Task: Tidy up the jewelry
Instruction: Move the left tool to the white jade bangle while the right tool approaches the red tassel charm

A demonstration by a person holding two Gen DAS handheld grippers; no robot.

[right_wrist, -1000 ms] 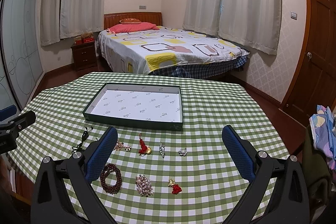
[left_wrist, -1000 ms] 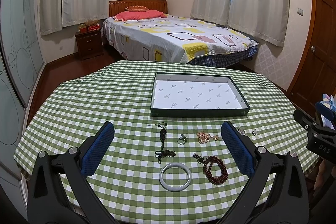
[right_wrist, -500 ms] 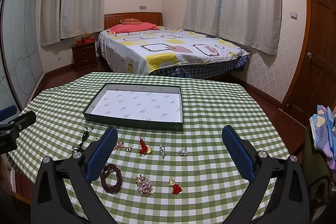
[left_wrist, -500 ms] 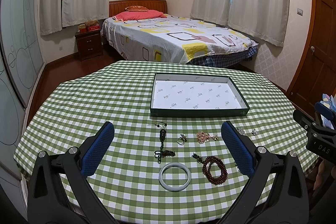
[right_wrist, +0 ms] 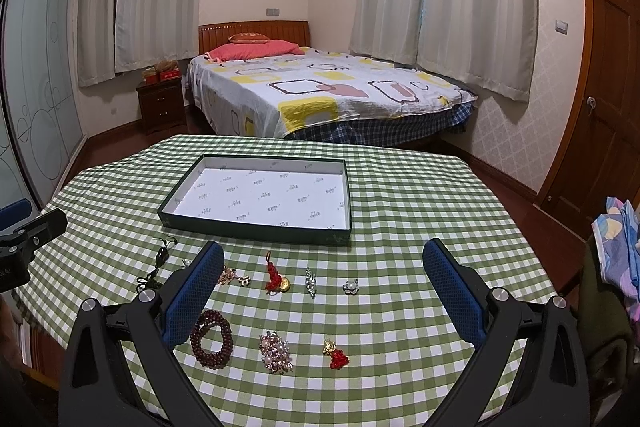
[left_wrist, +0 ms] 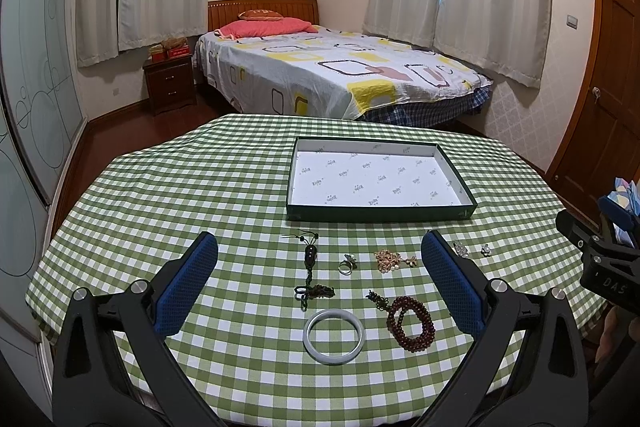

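Note:
A shallow dark green box (left_wrist: 380, 215) (right_wrist: 256, 227) with a white lining sits empty on the checked table. In front of it lie loose pieces: a white bangle (left_wrist: 333, 336), a dark red bead bracelet (left_wrist: 411, 323) (right_wrist: 211, 339), a dark cord pendant (left_wrist: 310, 259), a ring (left_wrist: 346, 265), a gold chain (left_wrist: 387, 260), a red tassel charm (right_wrist: 275, 277), a crystal brooch (right_wrist: 310, 281), a pearl flower (right_wrist: 351, 286), a pearl cluster (right_wrist: 275, 351) and a small red charm (right_wrist: 336, 354). My left gripper (left_wrist: 320, 287) and right gripper (right_wrist: 323, 291) are open, empty, above the table's near edge.
The round table has a green checked cloth (left_wrist: 180, 203). A bed (left_wrist: 332, 75) stands behind it, a nightstand (left_wrist: 170, 87) at the back left, a wooden door (left_wrist: 600, 87) on the right. Folded cloth (right_wrist: 618, 247) lies at the right edge.

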